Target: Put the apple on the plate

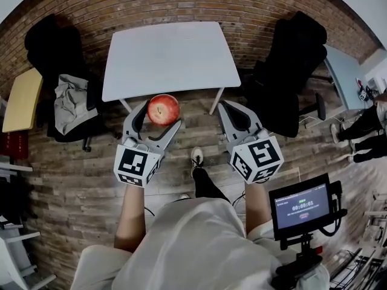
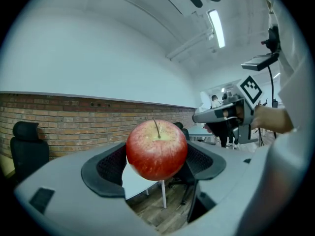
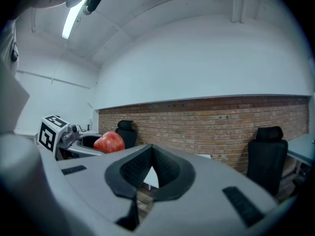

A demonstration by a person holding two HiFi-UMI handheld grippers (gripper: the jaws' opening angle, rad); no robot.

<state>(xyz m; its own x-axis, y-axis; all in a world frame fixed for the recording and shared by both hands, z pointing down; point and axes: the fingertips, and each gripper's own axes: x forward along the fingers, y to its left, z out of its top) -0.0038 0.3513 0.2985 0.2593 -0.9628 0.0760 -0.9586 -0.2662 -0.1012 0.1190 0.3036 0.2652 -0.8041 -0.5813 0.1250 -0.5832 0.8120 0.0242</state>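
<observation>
At far left a yellow board (image 1: 22,98) lies near a black chair (image 1: 45,47) with a grey cloth (image 1: 69,101) draped over it. Next comes the left gripper (image 1: 161,115), held out from the person's left forearm. Its jaws are clamped on the apple (image 1: 164,108), one pad on each side. The left gripper view shows the fruit red, stem up and squeezed between the black pads. It hangs in the air over the plank floor (image 1: 72,180), just in front of the near edge of the white table (image 1: 169,56), which stands against a brick wall (image 1: 181,5).

Below, between the two grippers, a shoe (image 1: 197,156) rests on the floor.

The right gripper (image 1: 228,107) is level with the left one, apart from it and just off the table's near right leg. Its own view shows the pads pressed together at the tips with nothing between them, and the apple off to its left.

Further right stands a second chair (image 1: 290,59), also black. A small screen (image 1: 301,206) on a stand sits by the person's right side. At the far right edge another person's legs (image 1: 363,132) show.
</observation>
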